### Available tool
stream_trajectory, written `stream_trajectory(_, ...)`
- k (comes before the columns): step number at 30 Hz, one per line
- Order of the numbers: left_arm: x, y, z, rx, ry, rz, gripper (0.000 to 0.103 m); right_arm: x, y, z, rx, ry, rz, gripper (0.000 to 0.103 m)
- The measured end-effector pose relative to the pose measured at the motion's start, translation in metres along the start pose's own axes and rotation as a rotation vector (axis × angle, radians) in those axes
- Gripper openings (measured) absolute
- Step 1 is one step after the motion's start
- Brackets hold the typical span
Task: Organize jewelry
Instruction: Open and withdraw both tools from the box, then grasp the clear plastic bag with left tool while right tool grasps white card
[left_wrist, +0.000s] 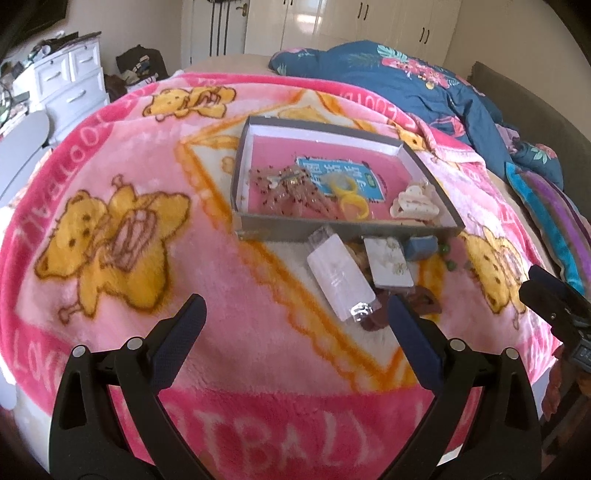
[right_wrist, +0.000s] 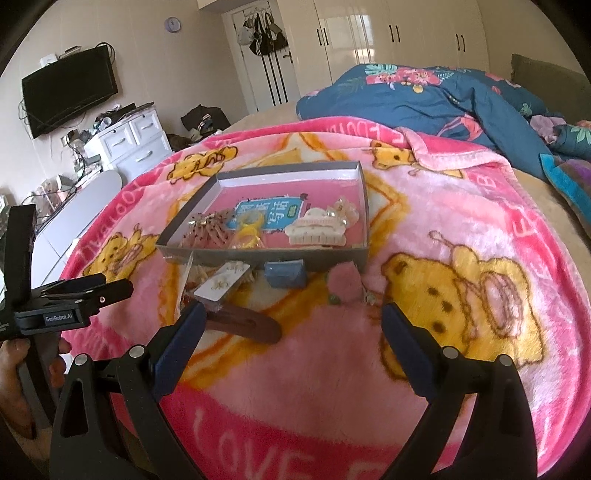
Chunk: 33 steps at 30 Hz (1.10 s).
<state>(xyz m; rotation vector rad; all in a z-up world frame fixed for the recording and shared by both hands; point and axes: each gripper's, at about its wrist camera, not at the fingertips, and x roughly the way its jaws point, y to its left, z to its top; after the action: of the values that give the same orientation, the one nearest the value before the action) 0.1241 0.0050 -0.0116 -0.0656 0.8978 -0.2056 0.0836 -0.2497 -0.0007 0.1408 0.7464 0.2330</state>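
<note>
A grey box (left_wrist: 332, 220) (right_wrist: 258, 255) with a pink floor lies on the pink blanket. It holds a cream hair claw (left_wrist: 413, 203) (right_wrist: 314, 227), a yellow ring (left_wrist: 351, 201) (right_wrist: 249, 230) and a pinkish hair piece (left_wrist: 291, 188) (right_wrist: 210, 230). In front of the box lie a clear packet with a white card (left_wrist: 341, 275), a white earring card (left_wrist: 389, 264) (right_wrist: 223, 282), a small blue box (left_wrist: 421, 247) (right_wrist: 286, 275) and a brown hair clip (left_wrist: 410, 304) (right_wrist: 245, 325). My left gripper (left_wrist: 295, 328) stands open and holds nothing. My right gripper (right_wrist: 293, 332) is open too, near the brown clip.
A pink bear blanket (left_wrist: 147, 229) (right_wrist: 461, 295) covers the bed. A blue floral duvet (left_wrist: 424, 88) (right_wrist: 424, 99) is bunched at the back right. White drawers (left_wrist: 70, 81) (right_wrist: 129, 142) stand left of the bed. The other gripper shows at a frame edge in each view.
</note>
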Motion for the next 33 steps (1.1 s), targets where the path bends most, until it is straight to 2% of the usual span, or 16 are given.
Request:
stream_trajectory(4,0.007,-0.001,-0.005,-0.004,0.028,-0.035,0.092,0.005,0.000,-0.004,0.004,0.014,0.004,0.095)
stream_trajectory(14,0.034,0.003,-0.006,-0.096,0.115,-0.155,0.091,0.020,-0.005,-0.008,0.010,0.045,-0.006,0.095)
stream_trajectory(16,0.040,0.003,-0.004,-0.113,0.126,-0.182,0.085,0.023,-0.006,-0.009,0.014,0.049,-0.002,0.095)
stream_trajectory(19,0.051,0.007,0.000,-0.167,0.160,-0.243,0.073,0.028,-0.004,-0.010,0.011,0.057,-0.001,0.095)
stream_trajectory(24,0.068,0.009,0.004,-0.226,0.202,-0.301,0.050,0.036,-0.003,-0.009,0.025,0.072,0.019,0.095)
stream_trajectory(33,0.090,0.010,0.011,-0.318,0.251,-0.393,0.044,0.056,0.000,0.001,0.070,0.106,0.078,0.093)
